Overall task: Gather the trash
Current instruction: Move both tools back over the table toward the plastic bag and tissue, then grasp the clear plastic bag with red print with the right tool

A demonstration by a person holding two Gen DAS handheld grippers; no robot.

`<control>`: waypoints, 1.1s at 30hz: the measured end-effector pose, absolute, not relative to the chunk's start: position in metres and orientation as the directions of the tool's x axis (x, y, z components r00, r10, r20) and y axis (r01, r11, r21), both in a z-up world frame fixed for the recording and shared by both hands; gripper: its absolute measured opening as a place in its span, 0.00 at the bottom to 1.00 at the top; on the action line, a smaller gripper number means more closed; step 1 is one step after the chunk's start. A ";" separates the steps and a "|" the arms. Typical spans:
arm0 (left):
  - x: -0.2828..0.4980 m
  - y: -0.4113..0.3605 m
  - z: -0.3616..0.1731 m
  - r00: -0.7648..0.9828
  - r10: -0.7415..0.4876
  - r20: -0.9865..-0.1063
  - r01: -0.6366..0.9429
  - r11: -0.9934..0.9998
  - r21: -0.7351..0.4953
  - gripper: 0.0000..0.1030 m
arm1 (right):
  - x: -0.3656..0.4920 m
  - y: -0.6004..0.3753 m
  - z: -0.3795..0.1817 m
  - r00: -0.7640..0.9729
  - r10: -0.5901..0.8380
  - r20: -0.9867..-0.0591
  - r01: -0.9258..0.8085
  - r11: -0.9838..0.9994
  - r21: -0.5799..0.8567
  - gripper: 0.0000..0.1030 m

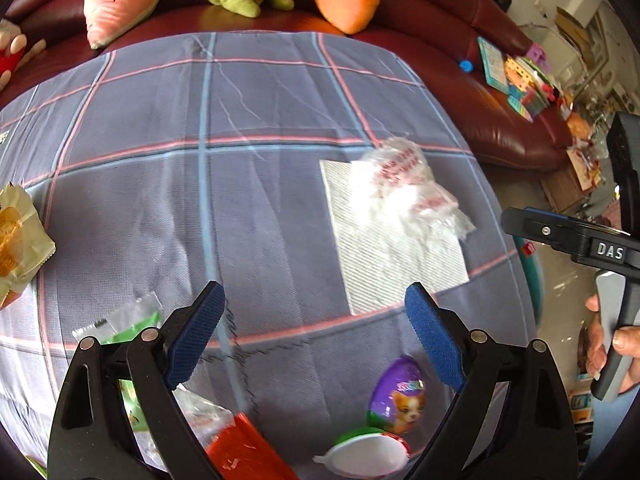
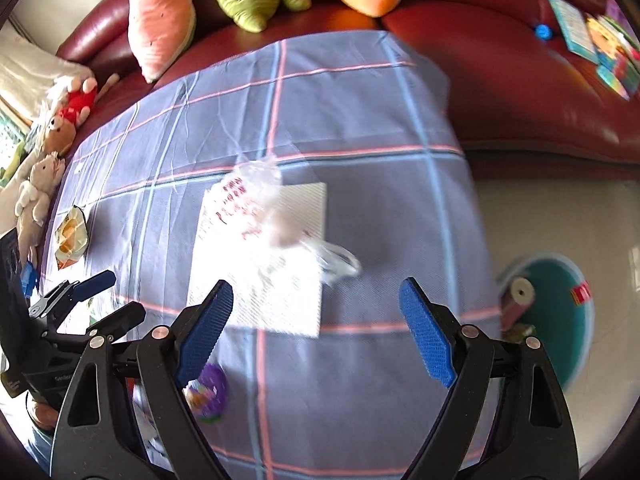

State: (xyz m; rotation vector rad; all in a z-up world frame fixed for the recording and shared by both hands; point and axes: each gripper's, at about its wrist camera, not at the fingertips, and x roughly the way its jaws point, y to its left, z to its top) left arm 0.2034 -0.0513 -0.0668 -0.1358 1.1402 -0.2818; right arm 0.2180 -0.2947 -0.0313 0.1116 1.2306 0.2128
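Note:
A crumpled clear plastic bag with red print (image 1: 408, 184) (image 2: 256, 208) lies on a white napkin (image 1: 396, 256) (image 2: 260, 276) on the plaid-covered table. My left gripper (image 1: 316, 336) is open and empty above the cloth, with a purple toy egg (image 1: 398, 394), a white egg half (image 1: 366, 454), a red wrapper (image 1: 244, 452) and a green wrapper (image 1: 124, 324) near its fingers. My right gripper (image 2: 316, 328) is open and empty, just short of the napkin. A yellow snack wrapper (image 1: 16, 240) (image 2: 71, 236) lies at the table's left.
A dark red sofa (image 2: 540, 92) with pink, green and orange plush cushions curves behind the table. Small stuffed toys (image 2: 44, 168) sit at the left. A teal bin (image 2: 560, 312) with trash inside stands on the floor right of the table. Books lie on the sofa (image 1: 516, 76).

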 end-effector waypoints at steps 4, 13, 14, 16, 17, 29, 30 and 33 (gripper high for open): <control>0.212 -0.041 -0.076 0.372 -0.300 -0.879 0.134 0.954 -0.269 0.89 | 0.240 -0.277 -0.050 0.285 0.221 -0.933 -0.114 0.974 0.196 0.79; 0.222 -0.041 -0.088 0.351 -0.302 -0.886 0.141 0.953 -0.269 0.89 | 0.261 -0.251 -0.074 0.258 0.218 -0.941 -0.156 0.971 0.182 0.79; 0.223 -0.041 -0.088 0.351 -0.302 -0.886 0.142 0.953 -0.268 0.89 | 0.262 -0.249 -0.075 0.259 0.216 -0.941 -0.162 0.971 0.179 0.79; 0.225 -0.041 -0.089 0.349 -0.296 -0.889 0.144 0.954 -0.261 0.89 | 0.265 -0.246 -0.078 0.256 0.215 -0.943 -0.172 0.970 0.174 0.79; 0.227 -0.041 -0.088 0.349 -0.294 -0.890 0.145 0.955 -0.259 0.89 | 0.266 -0.245 -0.079 0.256 0.213 -0.943 -0.175 0.969 0.172 0.78; 0.233 -0.048 -0.092 0.340 -0.282 -0.897 0.136 0.959 -0.250 0.89 | 0.258 -0.247 -0.077 0.286 0.234 -0.929 -0.178 0.966 0.188 0.41; 0.233 -0.048 -0.092 0.338 -0.282 -0.898 0.135 0.959 -0.250 0.89 | 0.255 -0.250 -0.073 0.298 0.245 -0.923 -0.172 0.964 0.201 0.40; 0.232 -0.053 -0.091 0.337 -0.280 -0.899 0.140 0.959 -0.246 0.89 | 0.248 -0.260 -0.063 0.319 0.266 -0.910 -0.151 0.962 0.228 0.40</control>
